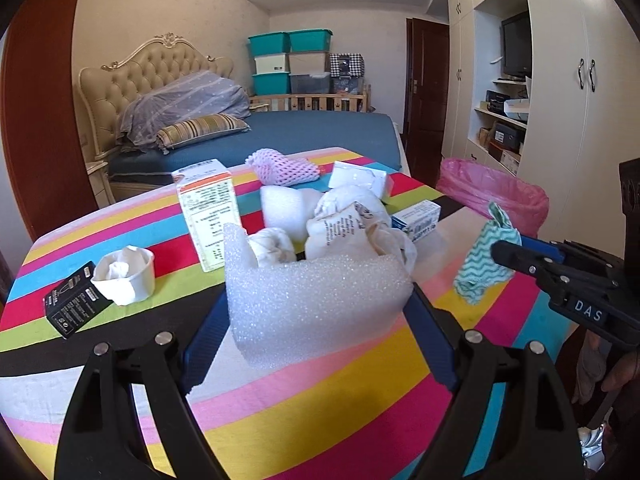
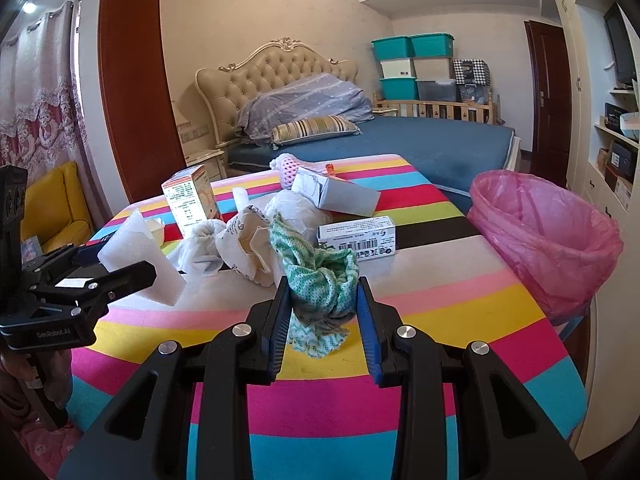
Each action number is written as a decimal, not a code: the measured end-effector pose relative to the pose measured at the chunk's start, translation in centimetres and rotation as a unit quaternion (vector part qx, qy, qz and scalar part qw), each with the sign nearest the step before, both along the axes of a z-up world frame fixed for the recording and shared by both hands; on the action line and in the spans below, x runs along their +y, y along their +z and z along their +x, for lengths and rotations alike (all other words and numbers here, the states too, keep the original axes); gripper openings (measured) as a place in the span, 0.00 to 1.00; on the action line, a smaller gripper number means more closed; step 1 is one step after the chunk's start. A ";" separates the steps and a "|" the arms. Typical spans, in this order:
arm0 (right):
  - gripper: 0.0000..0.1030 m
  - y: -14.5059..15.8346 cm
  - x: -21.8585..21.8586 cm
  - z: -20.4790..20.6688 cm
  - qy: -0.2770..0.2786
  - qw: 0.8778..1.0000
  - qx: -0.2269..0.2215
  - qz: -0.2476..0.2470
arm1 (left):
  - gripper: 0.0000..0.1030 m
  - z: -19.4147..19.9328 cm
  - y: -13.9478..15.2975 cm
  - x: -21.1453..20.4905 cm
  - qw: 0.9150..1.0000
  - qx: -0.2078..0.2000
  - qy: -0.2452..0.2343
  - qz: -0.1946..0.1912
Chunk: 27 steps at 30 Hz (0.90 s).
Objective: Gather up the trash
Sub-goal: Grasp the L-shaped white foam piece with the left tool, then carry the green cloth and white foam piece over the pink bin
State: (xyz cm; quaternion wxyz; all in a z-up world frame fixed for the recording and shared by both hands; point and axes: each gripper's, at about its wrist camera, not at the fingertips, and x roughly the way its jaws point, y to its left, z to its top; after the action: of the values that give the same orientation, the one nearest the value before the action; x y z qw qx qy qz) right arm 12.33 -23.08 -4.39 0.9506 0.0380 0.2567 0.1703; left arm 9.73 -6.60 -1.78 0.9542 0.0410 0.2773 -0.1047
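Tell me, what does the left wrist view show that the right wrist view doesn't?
Only the left wrist view shows a black box and the television. Only the right wrist view shows curtains and a yellow seat. Both show the foam block in the left gripper, the green cloth in the right gripper, and the pink-lined bin.

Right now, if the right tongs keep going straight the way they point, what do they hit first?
Probably the crumpled white paper wrapper in the pile just beyond the green cloth they grip; the small white carton sits close by, though depth is uncertain.
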 end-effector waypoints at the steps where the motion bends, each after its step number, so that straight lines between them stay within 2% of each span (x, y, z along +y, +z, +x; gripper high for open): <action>1: 0.31 0.0 -0.2 0.0 -0.002 1.000 0.000 0.000 | 0.80 0.1 0.0 -0.3 1.000 0.003 -0.005 -0.001; 13: 0.31 0.8 -2.4 -0.7 -0.036 0.999 -0.016 -0.029 | 0.80 1.6 -0.3 -4.6 0.998 0.023 -0.062 -0.004; 19: 0.31 1.3 -4.6 -0.3 -0.069 0.997 -0.018 -0.038 | 0.80 2.9 0.7 -7.2 0.995 0.021 -0.093 -0.003; 27: 0.31 1.8 -8.1 0.0 -0.118 0.990 -0.026 -0.076 | 0.80 5.5 1.6 -11.6 0.992 0.024 -0.124 -0.007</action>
State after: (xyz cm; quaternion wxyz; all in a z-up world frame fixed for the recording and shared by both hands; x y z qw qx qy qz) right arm 12.34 -31.20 -2.64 0.9706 -0.0082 0.2377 0.0376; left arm 15.21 -18.21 -0.19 0.9270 0.0663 0.2923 -0.2255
